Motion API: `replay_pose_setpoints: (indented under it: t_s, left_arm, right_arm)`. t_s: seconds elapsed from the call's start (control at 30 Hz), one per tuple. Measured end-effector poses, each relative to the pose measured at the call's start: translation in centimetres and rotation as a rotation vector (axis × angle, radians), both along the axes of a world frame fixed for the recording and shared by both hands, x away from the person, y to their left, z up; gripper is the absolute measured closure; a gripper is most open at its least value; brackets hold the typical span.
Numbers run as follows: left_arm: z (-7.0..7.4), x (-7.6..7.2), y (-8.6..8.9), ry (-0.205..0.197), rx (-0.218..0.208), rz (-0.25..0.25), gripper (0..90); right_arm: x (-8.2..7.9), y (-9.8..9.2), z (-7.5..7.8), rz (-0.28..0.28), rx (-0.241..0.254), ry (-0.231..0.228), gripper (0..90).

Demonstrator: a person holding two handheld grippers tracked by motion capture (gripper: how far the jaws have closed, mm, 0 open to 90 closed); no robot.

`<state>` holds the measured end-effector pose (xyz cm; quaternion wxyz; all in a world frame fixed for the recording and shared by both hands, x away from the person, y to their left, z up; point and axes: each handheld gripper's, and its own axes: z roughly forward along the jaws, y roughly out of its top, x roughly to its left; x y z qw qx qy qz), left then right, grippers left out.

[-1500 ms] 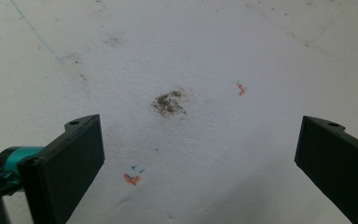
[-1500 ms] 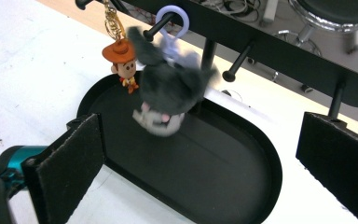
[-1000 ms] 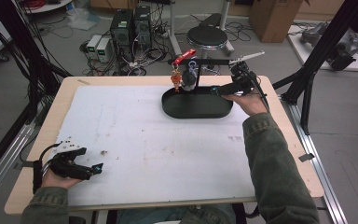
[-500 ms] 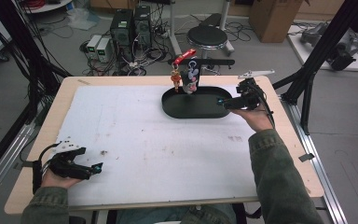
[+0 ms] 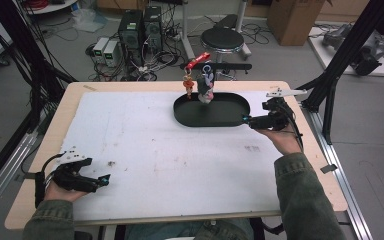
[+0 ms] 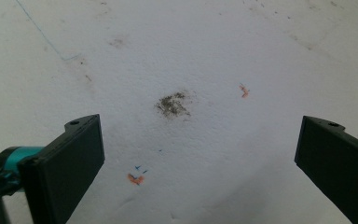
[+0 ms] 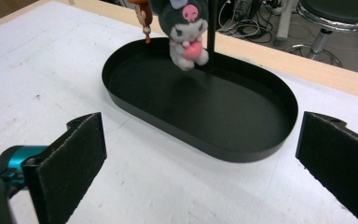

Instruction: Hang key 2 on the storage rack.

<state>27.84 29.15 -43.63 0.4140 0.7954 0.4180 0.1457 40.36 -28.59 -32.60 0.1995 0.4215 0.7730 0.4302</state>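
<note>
Right gripper view: right gripper (image 7: 200, 154) jaws spread, empty, just near black tray (image 7: 261, 140); plush toy (image 7: 186, 32) hangs above tray, probably next grasp. Left gripper (image 6: 200, 158) released, idle over mat.

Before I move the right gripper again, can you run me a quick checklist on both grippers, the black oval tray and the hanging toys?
1. Right gripper open and holding nothing: ok, jaws wide apart in its own view.
2. Right gripper clear of the black oval metal tray: ok, just off its right end.
3. Grey plush keychain with the pink heart hanging freely over the tray: ok.
4. Small orange charm beside it hanging on the stand: ok; its hook is too small to judge.
5. Left gripper open and empty at the near left over the white mat: ok.
6. Tray floor bare: ok.
</note>
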Motion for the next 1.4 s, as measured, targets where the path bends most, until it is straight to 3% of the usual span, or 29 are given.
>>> replay_pose_setpoints:
  t_s: [0.4, 0.73, 1.0, 1.4]
  left_arm:
    - [0.0, 0.0, 0.0, -0.003, 0.002, 0.002, 1.8]
    - [0.0, 0.0, 0.1, -0.002, 0.003, 0.005, 1.8]
    - [0.0, -0.1, 0.1, -0.001, 0.004, 0.003, 1.8]
    - [-0.1, -0.2, 0.2, 0.001, -0.007, 0.004, 1.8]
  right_arm:
    - [-1.9, -1.3, -1.4, -0.011, 0.015, -0.008, 0.6]
    - [-3.2, -3.0, -4.0, -0.048, 0.047, 0.012, 0.6]
    - [-4.7, -4.1, -5.4, -0.046, 0.072, -0.039, 0.6]
    - [-7.0, -5.3, -7.3, -0.026, 0.087, -0.077, 0.6]
